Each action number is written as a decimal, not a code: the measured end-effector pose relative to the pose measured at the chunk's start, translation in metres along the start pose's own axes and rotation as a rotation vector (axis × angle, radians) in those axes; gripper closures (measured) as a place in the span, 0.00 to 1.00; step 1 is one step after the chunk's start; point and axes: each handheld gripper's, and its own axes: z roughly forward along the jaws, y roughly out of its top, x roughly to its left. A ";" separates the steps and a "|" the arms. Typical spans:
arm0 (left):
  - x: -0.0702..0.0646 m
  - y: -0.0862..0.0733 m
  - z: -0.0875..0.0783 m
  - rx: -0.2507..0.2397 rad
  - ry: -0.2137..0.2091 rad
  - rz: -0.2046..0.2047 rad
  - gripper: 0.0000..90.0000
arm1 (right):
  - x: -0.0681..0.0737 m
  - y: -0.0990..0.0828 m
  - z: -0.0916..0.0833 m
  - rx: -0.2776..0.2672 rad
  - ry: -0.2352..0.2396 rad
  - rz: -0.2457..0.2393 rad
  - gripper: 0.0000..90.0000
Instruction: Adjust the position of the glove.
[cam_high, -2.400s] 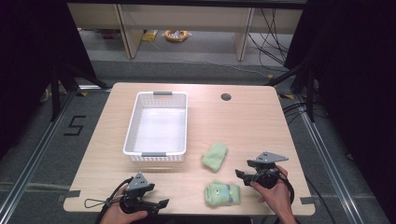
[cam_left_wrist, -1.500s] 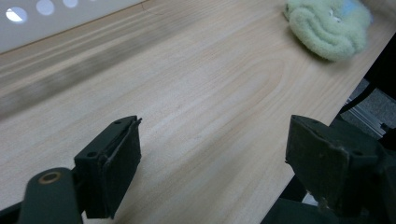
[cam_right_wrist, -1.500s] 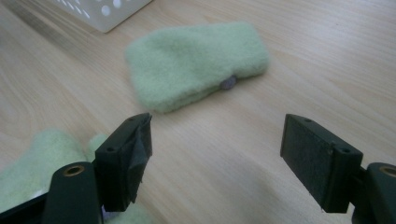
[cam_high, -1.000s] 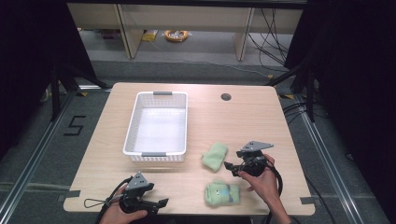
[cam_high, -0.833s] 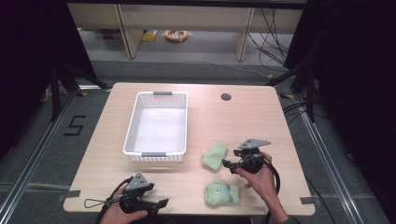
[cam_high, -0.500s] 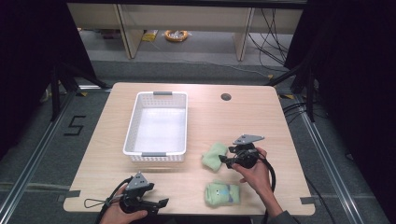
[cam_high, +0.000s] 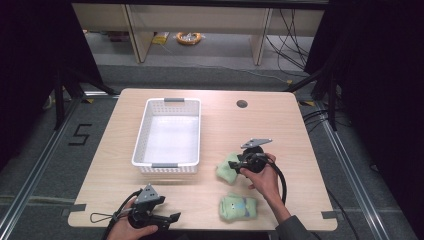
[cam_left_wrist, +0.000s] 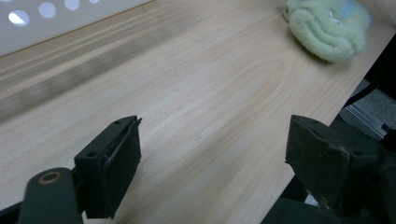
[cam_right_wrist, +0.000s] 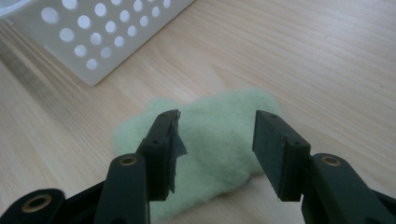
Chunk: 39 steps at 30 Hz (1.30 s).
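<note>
The right gripper (cam_right_wrist: 215, 140) has just been closing on a pale green plush (cam_right_wrist: 210, 149) beside the white basket (cam_high: 168, 167) — jaws half shut, pads not yet pressing. The basket holds nothing; a second plush (cam_high: 238, 206) waits near the table's front edge, and the left gripper (cam_left_wrist: 212, 163) rests wide open, unladen.

Fuzzy green cloth (cam_right_wrist: 210, 135), perhaps crumpled

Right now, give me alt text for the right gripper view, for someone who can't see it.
The right gripper's two black jaws straddle a fluffy pale green cloth lying on the wooden table, and they have just been closing on it. A corner of a white perforated basket sits at upper left.
</note>
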 end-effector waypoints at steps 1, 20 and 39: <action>-0.002 0.000 0.002 -0.023 0.001 -0.025 0.20 | 0.001 0.000 0.003 -0.010 0.001 0.002 0.57; -0.002 0.000 0.002 -0.035 0.006 -0.024 0.20 | 0.000 -0.004 0.022 0.070 0.015 0.006 0.76; -0.002 0.000 0.001 -0.048 0.002 -0.027 0.20 | 0.007 0.003 -0.005 -0.017 0.092 -0.066 0.95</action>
